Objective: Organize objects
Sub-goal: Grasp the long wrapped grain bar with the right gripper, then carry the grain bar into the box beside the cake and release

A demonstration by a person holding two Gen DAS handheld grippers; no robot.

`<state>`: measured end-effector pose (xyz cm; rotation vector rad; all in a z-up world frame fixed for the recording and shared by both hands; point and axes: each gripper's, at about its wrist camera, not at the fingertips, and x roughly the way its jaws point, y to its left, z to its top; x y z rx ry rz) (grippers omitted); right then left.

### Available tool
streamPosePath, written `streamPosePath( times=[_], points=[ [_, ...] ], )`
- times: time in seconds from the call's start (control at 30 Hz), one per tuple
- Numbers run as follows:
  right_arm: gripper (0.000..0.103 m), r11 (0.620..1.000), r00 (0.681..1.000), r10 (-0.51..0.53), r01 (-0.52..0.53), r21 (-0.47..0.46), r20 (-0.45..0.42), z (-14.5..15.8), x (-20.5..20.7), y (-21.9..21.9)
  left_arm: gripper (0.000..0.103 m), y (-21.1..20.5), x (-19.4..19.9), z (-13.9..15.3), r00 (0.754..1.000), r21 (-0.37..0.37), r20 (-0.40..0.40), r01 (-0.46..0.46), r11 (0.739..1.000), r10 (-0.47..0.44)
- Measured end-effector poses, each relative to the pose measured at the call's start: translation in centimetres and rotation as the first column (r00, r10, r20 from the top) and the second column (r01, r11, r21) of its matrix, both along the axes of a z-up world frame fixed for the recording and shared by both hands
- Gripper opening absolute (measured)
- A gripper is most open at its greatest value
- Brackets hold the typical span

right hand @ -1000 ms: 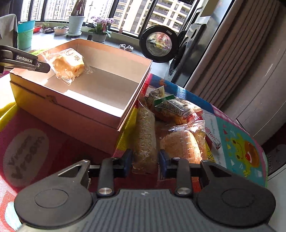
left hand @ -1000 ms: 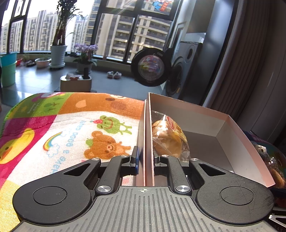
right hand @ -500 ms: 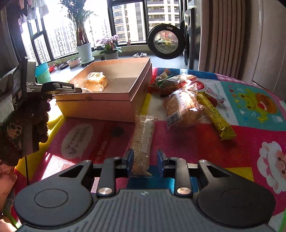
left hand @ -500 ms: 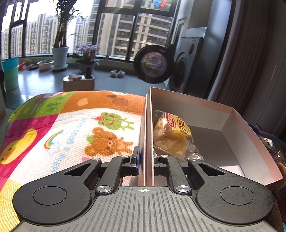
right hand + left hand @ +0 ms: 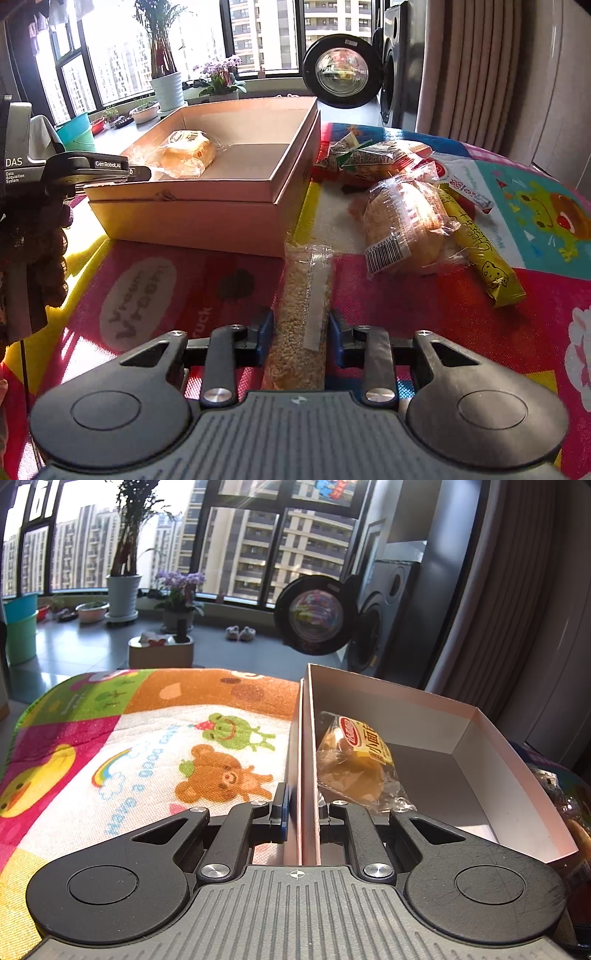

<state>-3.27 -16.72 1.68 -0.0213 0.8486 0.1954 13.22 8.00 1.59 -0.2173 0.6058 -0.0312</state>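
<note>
- Left wrist view: the left gripper (image 5: 301,818) has its fingers closed tight on the near wall of the open cardboard box (image 5: 495,738); a wrapped bun (image 5: 364,764) lies inside, just beyond.
- Right wrist view alone shows the right gripper (image 5: 300,334) pinching a long grain bar (image 5: 301,314) over the colourful mat (image 5: 147,295) on the worktop.
- Right of it lie loose snack packets (image 5: 406,221), beside the box.

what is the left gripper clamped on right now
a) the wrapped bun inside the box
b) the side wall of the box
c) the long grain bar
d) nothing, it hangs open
b: in the left wrist view the left gripper has one finger on each side of the box wall, while the wrapped bun lies loose inside.
</note>
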Motion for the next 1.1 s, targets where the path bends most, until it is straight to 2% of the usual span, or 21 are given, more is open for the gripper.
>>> streamPosePath(
  times=[0.2,0.3,0.37,0.43,0.57,0.67,0.8,0.9,0.97,1.1],
  points=[
    [0.028,0.999,0.997,0.001,0.002,0.042,-0.081,1.2,-3.2,-0.2,0.013,0.1,-0.2,0.2,1.000,-0.006,-0.002,0.000,1.000,0.000],
    [0.028,0.998,0.996,0.022,-0.017,0.060,-0.083,2.2,-4.7,0.6,0.013,0.0,-0.2,0.2,1.000,-0.005,-0.003,0.000,1.000,0.000],
    [0.027,0.996,0.999,0.035,-0.031,0.087,-0.041,3.9,-5.3,1.2,0.013,0.0,-0.2,0.2,1.000,-0.006,-0.003,0.000,1.000,0.000],
    [0.016,0.991,0.999,0.049,-0.051,0.122,0.021,5.9,-5.3,1.6,0.013,0.0,-0.2,0.2,1.000,-0.007,-0.003,0.000,1.000,0.000],
    [0.016,0.984,0.987,0.036,-0.062,0.165,0.155,9.4,-3.7,2.2,0.013,0.0,-0.2,0.2,1.000,-0.007,-0.003,0.000,1.000,0.000],
    [0.016,0.984,0.977,0.050,-0.084,0.157,0.209,10.6,-2.7,2.9,0.013,-0.1,-0.2,0.2,1.000,-0.009,-0.003,0.001,1.000,-0.001],
    [0.019,0.994,0.976,0.066,-0.084,0.076,0.210,9.8,-2.6,3.6,0.013,0.0,-0.1,0.1,1.000,-0.016,-0.004,0.003,1.000,-0.003],
    [0.028,0.996,0.988,0.070,-0.076,0.040,0.135,7.5,-2.9,3.1,0.014,0.0,-0.2,0.1,1.000,-0.019,-0.005,0.004,1.000,-0.004],
    [0.039,0.997,0.995,0.075,-0.076,0.023,0.060,5.2,-3.0,2.9,0.014,0.0,-0.2,0.1,1.000,-0.019,-0.004,0.003,1.000,-0.003],
    [0.039,0.993,0.993,0.116,-0.117,-0.030,-0.039,1.3,-3.0,3.8,0.014,0.0,-0.3,0.1,1.000,-0.015,-0.004,0.003,1.000,-0.003]
  ],
)
